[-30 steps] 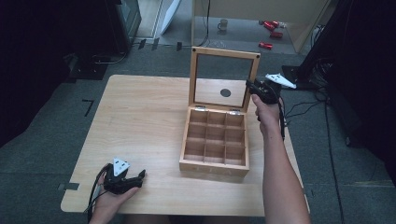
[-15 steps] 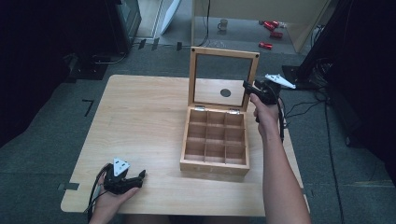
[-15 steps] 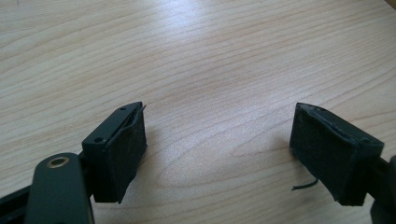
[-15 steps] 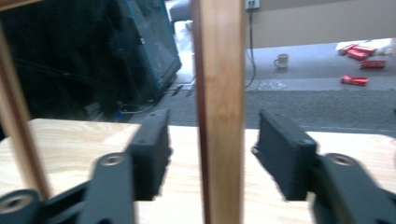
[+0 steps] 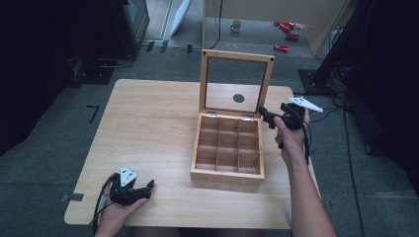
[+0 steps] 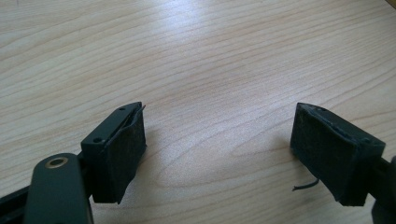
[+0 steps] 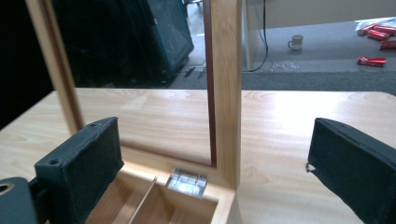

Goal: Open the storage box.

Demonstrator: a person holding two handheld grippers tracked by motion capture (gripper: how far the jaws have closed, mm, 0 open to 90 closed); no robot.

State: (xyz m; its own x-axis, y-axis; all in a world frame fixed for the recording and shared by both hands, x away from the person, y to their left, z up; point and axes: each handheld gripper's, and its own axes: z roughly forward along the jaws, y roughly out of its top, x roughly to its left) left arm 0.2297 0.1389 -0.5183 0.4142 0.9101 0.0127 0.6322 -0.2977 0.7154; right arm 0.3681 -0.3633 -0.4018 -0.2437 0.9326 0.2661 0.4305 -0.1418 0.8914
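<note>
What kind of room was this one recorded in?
Probably a lab or workshop, not a home: a bare wooden table on grey carpet, dark equipment racks behind it, and cables trailing across the floor.

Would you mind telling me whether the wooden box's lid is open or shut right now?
Open. The lid stands upright on its hinges behind the wooden box, whose compartments lie exposed and look empty.

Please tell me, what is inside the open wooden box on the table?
The wooden box holds nine compartments made by thin wooden dividers, and those I can see look empty. The near front wall hides part of the front row's floor. The lid stands upright behind.
</note>
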